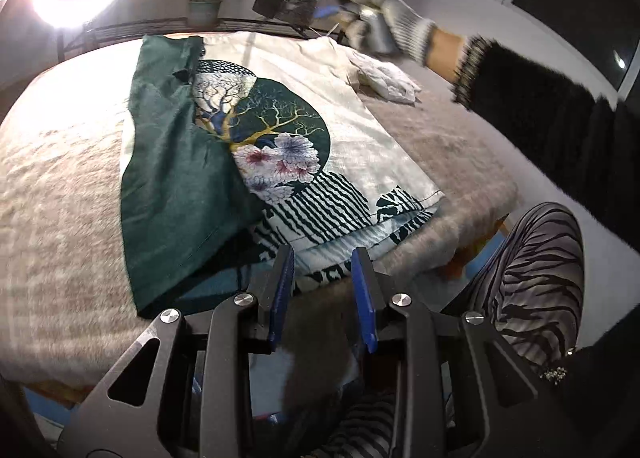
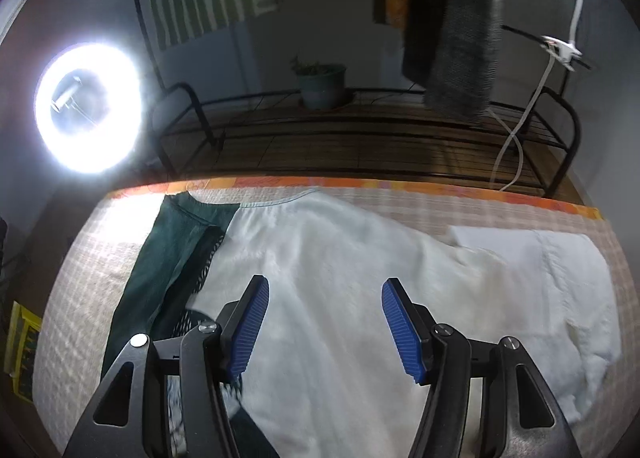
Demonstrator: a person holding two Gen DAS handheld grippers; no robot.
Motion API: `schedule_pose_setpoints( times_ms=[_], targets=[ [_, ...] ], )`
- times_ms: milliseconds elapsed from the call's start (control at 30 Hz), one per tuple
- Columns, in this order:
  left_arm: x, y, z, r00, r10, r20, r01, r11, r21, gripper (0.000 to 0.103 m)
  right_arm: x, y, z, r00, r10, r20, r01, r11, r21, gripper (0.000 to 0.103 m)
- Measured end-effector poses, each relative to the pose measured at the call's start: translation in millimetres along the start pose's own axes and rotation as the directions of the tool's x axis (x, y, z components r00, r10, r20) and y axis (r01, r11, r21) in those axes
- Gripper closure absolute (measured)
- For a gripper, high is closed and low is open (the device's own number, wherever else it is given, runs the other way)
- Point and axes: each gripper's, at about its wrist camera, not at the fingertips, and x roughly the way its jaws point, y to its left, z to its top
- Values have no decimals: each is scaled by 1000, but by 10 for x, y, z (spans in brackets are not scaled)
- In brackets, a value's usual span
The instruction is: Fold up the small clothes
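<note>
A white T-shirt (image 1: 352, 126) with a round green tree-and-flower print lies flat on the fuzzy beige blanket (image 1: 60, 218); its dark green left side (image 1: 176, 186) is folded inward over the print. My left gripper (image 1: 323, 254) is open and empty, just before the shirt's near hem. My right gripper (image 2: 323, 290) is open and empty, hovering over the white upper part of the shirt (image 2: 340, 258). In the left wrist view the right gripper shows at the far end near the collar, held by a gloved hand (image 1: 384, 14).
A crumpled white cloth (image 1: 384, 76) lies right of the shirt, and it also shows in the right wrist view (image 2: 560, 290). A ring light (image 2: 88, 106), a black metal rack (image 2: 360, 130) with a potted plant (image 2: 322, 84), and hanging clothes stand behind the table. My striped-trousered knee (image 1: 536, 270) is at the right.
</note>
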Motion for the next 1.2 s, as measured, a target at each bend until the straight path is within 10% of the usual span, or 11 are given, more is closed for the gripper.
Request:
schedule_pose_setpoints(
  times_ms=[633, 1200],
  targets=[
    [184, -243, 111, 989, 108, 101, -112, 993, 32, 74, -1671, -1073, -897, 984, 73, 165, -86, 993, 78, 42],
    [1562, -1363, 335, 999, 36, -22, -29, 966, 256, 74, -1642, -2042, -1569, 983, 171, 71, -180, 972, 151, 42]
  ],
)
